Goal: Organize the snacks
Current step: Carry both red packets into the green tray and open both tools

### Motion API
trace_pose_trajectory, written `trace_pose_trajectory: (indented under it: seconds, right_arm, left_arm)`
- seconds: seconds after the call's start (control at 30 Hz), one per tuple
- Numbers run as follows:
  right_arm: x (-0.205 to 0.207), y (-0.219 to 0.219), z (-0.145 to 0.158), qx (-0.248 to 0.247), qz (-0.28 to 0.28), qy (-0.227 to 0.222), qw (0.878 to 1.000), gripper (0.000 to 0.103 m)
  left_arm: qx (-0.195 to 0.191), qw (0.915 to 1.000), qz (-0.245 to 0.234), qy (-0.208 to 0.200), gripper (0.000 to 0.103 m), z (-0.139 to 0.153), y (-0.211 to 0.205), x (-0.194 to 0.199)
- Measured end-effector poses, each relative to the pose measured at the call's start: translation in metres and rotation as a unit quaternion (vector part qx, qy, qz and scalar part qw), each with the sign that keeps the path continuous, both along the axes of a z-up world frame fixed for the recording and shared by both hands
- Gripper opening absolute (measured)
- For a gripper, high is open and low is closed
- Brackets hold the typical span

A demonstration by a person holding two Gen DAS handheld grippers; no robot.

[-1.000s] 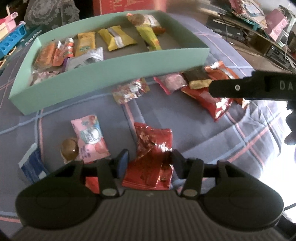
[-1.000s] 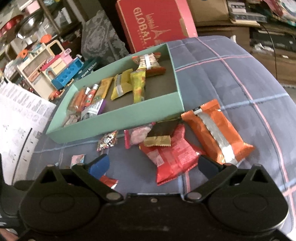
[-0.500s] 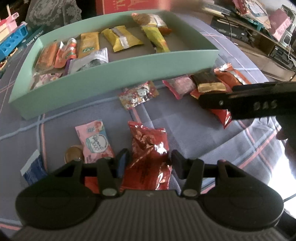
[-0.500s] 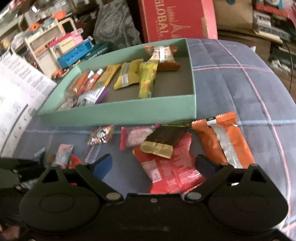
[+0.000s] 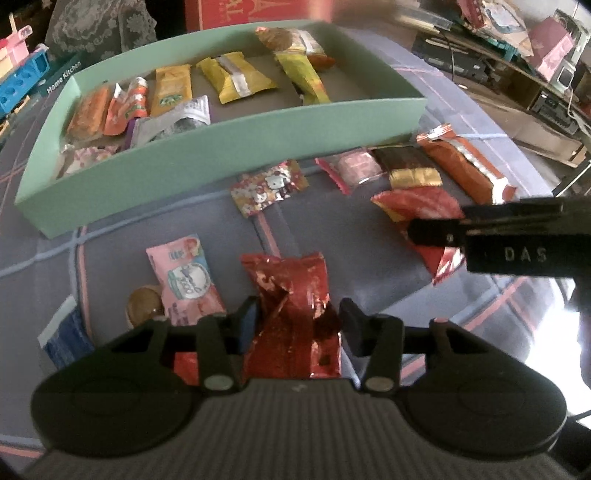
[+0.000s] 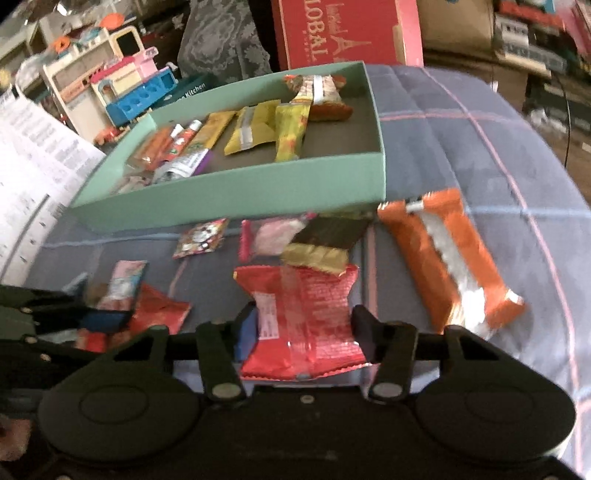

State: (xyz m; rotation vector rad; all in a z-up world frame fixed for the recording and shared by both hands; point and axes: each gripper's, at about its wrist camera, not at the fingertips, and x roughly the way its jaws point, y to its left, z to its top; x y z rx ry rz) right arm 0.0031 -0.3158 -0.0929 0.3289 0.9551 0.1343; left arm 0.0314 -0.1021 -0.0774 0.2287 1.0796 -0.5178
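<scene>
Fingers of the right gripper (image 6: 303,325) have just been closing and now bracket a flat red packet (image 6: 301,314), seemingly touching its edges; the left gripper (image 5: 295,325) pinches a crumpled red foil wrapper (image 5: 291,295), whose buckled middle suggests real pressure. Both snacks lie on the cloth in front of the green box (image 5: 221,147), which already holds a row of bars and sachets.

Risks, as I judge them: the slick red packet could bow and squirt out, since only its side edges are gripped. A brown-and-gold bar (image 6: 325,243) overlaps its far edge and may be dragged or flipped on the lift. The foil wrapper may tear or slip. The two grippers work near each other and could collide when heading to the box.

Underneath is a soft blue-grey plaid cover (image 6: 480,129), more bed than bench. Around it the room is cluttered: a red carton (image 6: 343,33), a toy kitchen (image 6: 107,77), shelves of oddments.
</scene>
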Motion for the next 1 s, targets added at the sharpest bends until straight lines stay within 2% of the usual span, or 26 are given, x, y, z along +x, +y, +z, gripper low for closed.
trace_pose_trajectory:
  seconds: [0.37,0.57,0.8,1.0]
  right_arm:
    - [-0.027,-0.006,0.019,0.052,-0.020,0.000,0.998,0.049]
    - [-0.031,-0.012,0.040,0.074,-0.026,-0.021,0.997,0.049]
    - [-0.014,-0.019,0.065,0.092,-0.035,-0.054,0.994,0.049]
    - [0.016,-0.027,0.075,0.097,-0.049,-0.073,0.991,0.049]
  left_arm:
    - [-0.028,0.9995,0.012,-0.013,0.046,0.018,0.019,-0.014]
    - [-0.052,0.9981,0.023,-0.026,0.046,0.039,0.024,-0.014]
    - [-0.078,0.9951,0.035,-0.049,0.046,0.067,0.021,0.007]
    - [-0.085,0.9938,0.034,-0.064,0.046,0.082,0.014,0.035]
